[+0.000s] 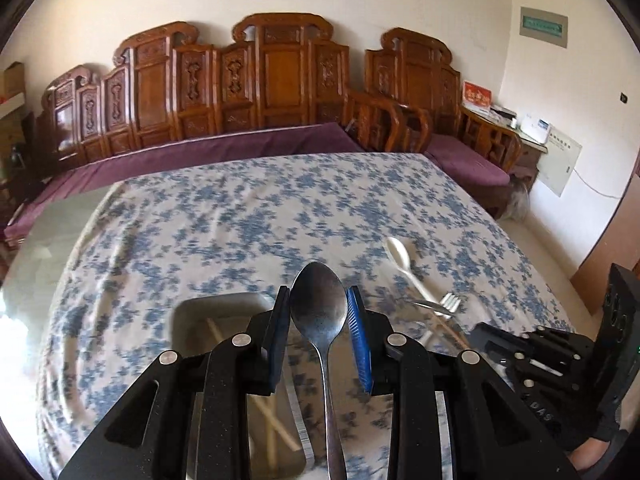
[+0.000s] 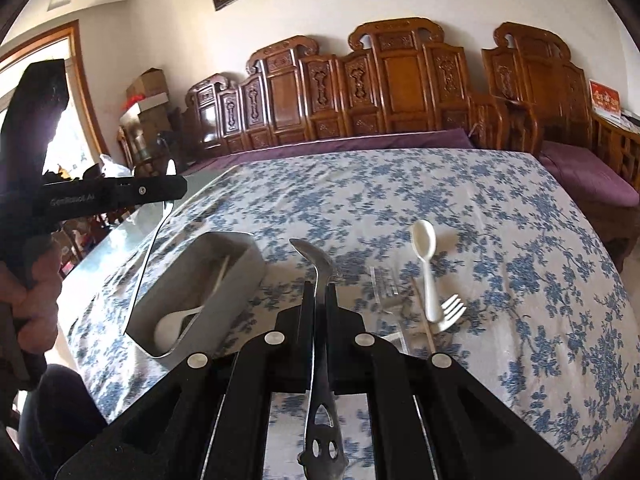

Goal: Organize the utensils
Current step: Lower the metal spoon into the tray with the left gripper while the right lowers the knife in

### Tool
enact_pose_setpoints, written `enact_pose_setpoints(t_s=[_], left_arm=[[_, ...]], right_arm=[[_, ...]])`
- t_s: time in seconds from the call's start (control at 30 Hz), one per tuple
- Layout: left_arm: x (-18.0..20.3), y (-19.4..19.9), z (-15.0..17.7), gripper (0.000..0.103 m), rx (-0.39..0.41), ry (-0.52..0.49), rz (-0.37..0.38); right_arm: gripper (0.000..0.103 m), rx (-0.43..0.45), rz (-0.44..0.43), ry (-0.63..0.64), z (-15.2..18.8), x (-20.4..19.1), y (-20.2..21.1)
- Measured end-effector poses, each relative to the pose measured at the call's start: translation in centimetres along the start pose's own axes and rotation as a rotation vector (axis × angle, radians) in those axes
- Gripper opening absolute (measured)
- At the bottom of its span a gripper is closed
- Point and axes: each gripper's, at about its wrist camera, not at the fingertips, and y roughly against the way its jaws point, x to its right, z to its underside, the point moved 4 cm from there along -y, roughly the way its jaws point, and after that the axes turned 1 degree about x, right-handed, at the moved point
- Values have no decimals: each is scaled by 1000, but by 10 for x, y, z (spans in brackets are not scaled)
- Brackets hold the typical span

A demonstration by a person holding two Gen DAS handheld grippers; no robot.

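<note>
My left gripper (image 1: 318,308) is shut on a metal spoon (image 1: 320,312), bowl forward, held above the table near a grey metal tray (image 1: 188,312); it also shows in the right wrist view (image 2: 172,190) with the spoon (image 2: 150,248) hanging over the tray (image 2: 240,276). The tray holds chopsticks (image 1: 276,420) and a white spoon (image 2: 172,330). My right gripper (image 2: 320,284) is shut on a metal utensil (image 2: 316,320) held edge-on. On the cloth to the right lie a white plastic spoon (image 2: 426,264), a white fork (image 2: 450,310) and a chopstick (image 2: 424,320).
The table wears a blue floral cloth (image 2: 480,220); its bare glass corner (image 1: 52,240) shows at the left. A carved wooden sofa (image 1: 260,80) with purple cushions stands behind the table. A person's hand (image 2: 28,280) holds the left gripper.
</note>
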Motion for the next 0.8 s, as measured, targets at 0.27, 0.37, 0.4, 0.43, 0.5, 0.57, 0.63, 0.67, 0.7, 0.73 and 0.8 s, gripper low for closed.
enact_pose_setpoints(t_s=[0.27,0.37,0.4,0.43,0.5,0.57,0.63,0.67,0.7,0.73,0.8], left_arm=[[-58,-20,20,26,-48,29,-87],[-71,-35,32,26,-85,29,-105],[-76,-43,39,26,-106,27,-114],[-77,-46,43,26,-114,28,-119],[-82,-58,53,26,-141,34,-126],[-83,-66,60,27,-158,32,-135],[-83,-72,63,27,-168,17,-147],[-83,-75,64,27,-173,8,-151],[-82,-79,66,27,-181,2,-154],[-82,-82,68,27,-188,3,-155],[-84,-89,70,27,-209,8,-156]], right_arm=[[6,-8,-14,24,2,-27,-6],[6,-26,-11,34,5,-30,-12],[6,-31,-10,36,6,-31,-14],[6,-38,-10,39,8,-32,-16],[6,-43,-10,44,8,-34,-18],[6,-47,-11,46,9,-36,-20],[6,-49,-11,46,9,-37,-21],[6,-51,-12,46,9,-38,-21],[6,-51,-12,46,9,-39,-22],[6,-51,-12,47,8,-40,-22],[6,-51,-12,51,6,-44,-23]])
